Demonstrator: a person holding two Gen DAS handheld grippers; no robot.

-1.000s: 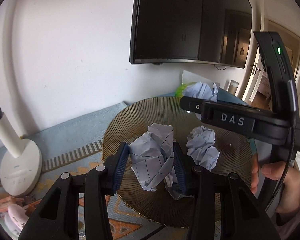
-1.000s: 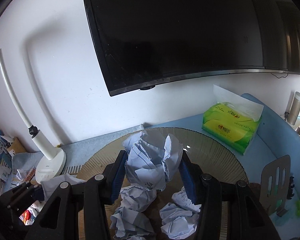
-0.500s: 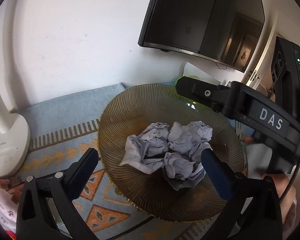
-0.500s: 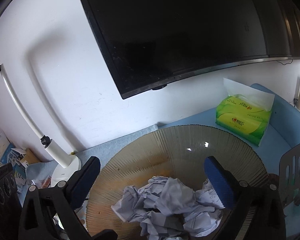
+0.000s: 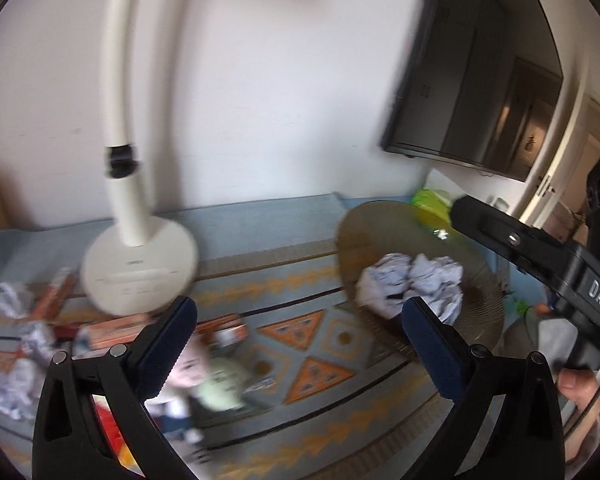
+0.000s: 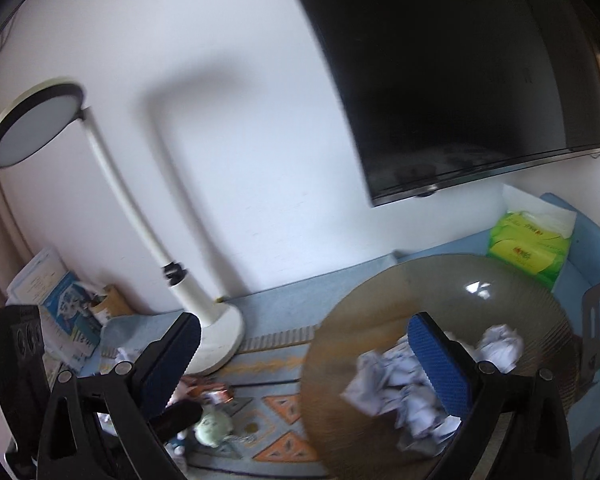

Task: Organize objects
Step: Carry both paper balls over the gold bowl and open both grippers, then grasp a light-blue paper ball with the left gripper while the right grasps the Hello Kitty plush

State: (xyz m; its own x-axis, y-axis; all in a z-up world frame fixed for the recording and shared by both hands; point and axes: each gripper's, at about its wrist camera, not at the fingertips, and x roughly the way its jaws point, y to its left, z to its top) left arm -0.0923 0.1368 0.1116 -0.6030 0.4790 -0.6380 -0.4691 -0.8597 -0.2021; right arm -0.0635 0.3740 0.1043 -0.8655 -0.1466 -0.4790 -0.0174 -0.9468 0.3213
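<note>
Both tools are standing wide and empty, heading for more loose paper.

The left tool (image 5: 296, 340) and right tool (image 6: 304, 354) are gaping with nothing between the pads, their jaws having just been opening; the paper balls (image 5: 412, 284) are lying piled in the ribbed glass bowl (image 6: 380, 320). More crumpled paper (image 5: 10, 298) is sitting on the patterned mat (image 5: 300, 332) on the surface, left of the lamp (image 5: 140, 276). Probably best: centre one ball between the pads before squeezing, avoiding the lamp base. A dark screen (image 6: 480, 80) is hanging on the white wall, with a green tissue pack (image 6: 528, 248) behind the bowl.
</note>
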